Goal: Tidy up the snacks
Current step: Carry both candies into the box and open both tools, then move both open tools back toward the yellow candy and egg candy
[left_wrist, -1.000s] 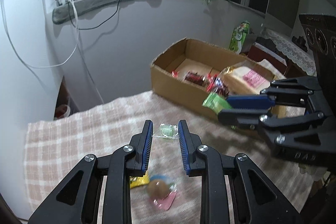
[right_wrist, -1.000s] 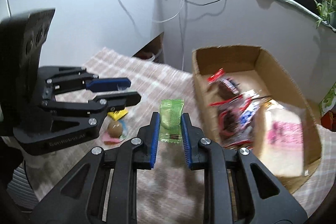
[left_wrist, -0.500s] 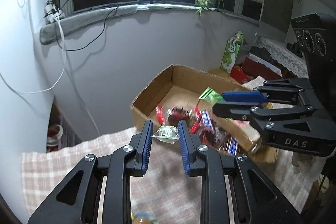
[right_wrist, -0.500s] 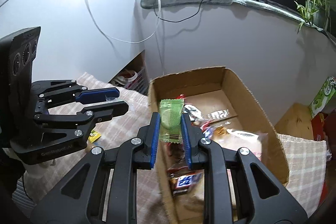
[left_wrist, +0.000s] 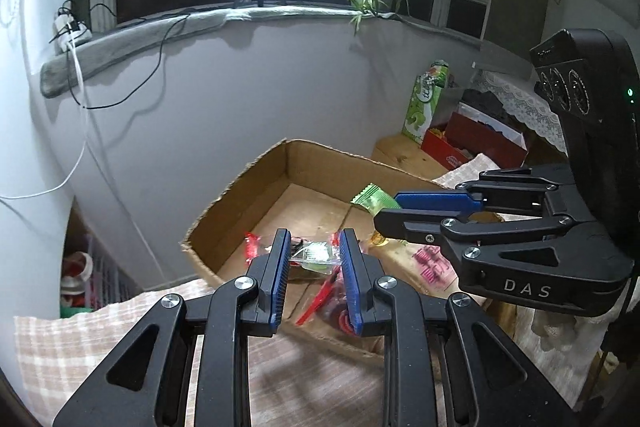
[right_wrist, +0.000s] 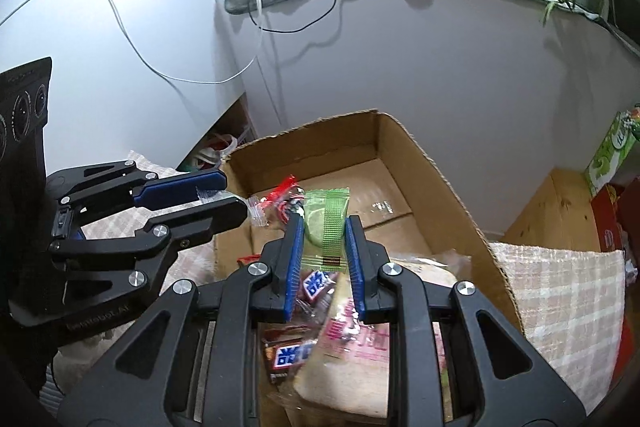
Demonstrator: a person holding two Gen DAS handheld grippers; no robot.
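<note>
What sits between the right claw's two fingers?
A green snack packet, pinched upright above the cardboard box; clearest in the right wrist view.

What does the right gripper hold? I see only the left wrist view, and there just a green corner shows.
Observer: The right gripper is shut on a green snack packet, pinched by its sides, upright between the pads.
Operator: Is it over the box?
Observer: Yes. Below the packet lie wrapped snacks inside the cardboard box.
Operator: Does my clear candy stick out of the left gripper?
Observer: Yes. From the side, the clear candy pokes past the tips of the left gripper, near the box's left wall.
</note>
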